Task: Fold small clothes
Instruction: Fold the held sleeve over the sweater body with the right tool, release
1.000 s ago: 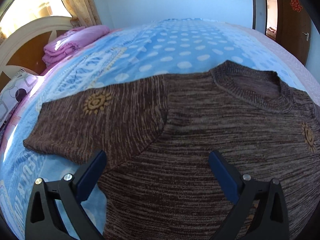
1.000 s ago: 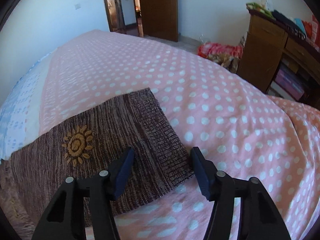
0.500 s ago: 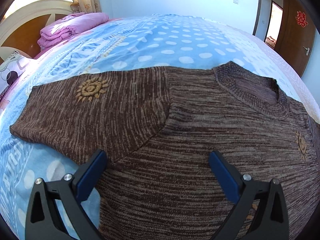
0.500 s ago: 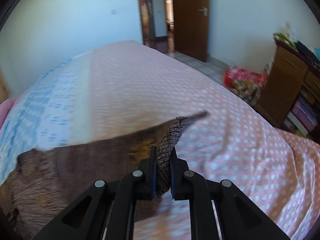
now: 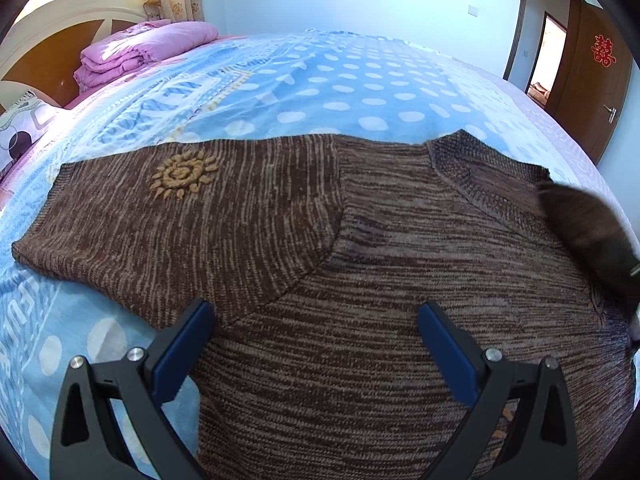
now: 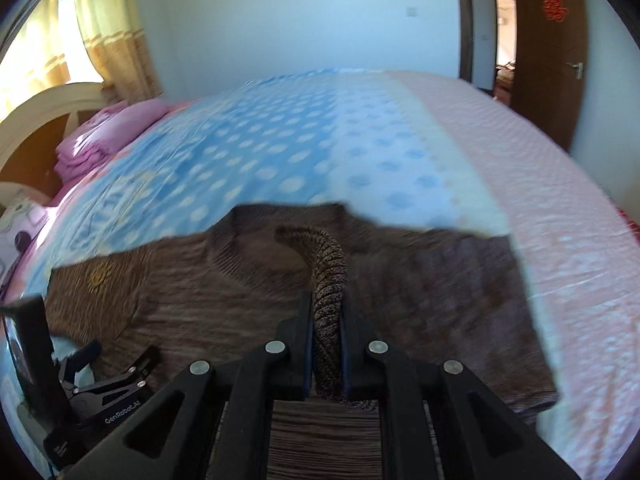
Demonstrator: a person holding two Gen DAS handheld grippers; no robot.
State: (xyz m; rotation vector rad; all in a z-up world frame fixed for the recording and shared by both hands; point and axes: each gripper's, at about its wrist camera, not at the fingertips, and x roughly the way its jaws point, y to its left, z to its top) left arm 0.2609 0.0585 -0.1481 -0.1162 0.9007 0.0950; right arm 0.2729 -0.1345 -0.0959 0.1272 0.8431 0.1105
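A brown knitted sweater (image 5: 360, 240) lies flat on the bed, its left sleeve with a yellow sun motif (image 5: 184, 174) spread out to the left. My left gripper (image 5: 316, 328) hovers open over the sweater's chest, nothing between its blue pads. My right gripper (image 6: 326, 336) is shut on the ribbed cuff of the right sleeve (image 6: 328, 276) and holds it lifted over the sweater's body near the collar (image 6: 248, 248). That sleeve shows as a dark blur (image 5: 588, 232) at the right edge of the left wrist view. The left gripper (image 6: 108, 368) appears at the lower left of the right wrist view.
The bed has a blue dotted cover (image 5: 340, 80) and a pink dotted part (image 6: 540, 168) on the right. Folded purple bedding (image 5: 136, 50) and a headboard (image 5: 48, 32) stand at the far left. A brown door (image 5: 588, 80) is at the far right.
My right gripper shut on the right sleeve's cuff and carried it leftward over the sweater's body. The left gripper stayed open above the chest, tilting slightly.
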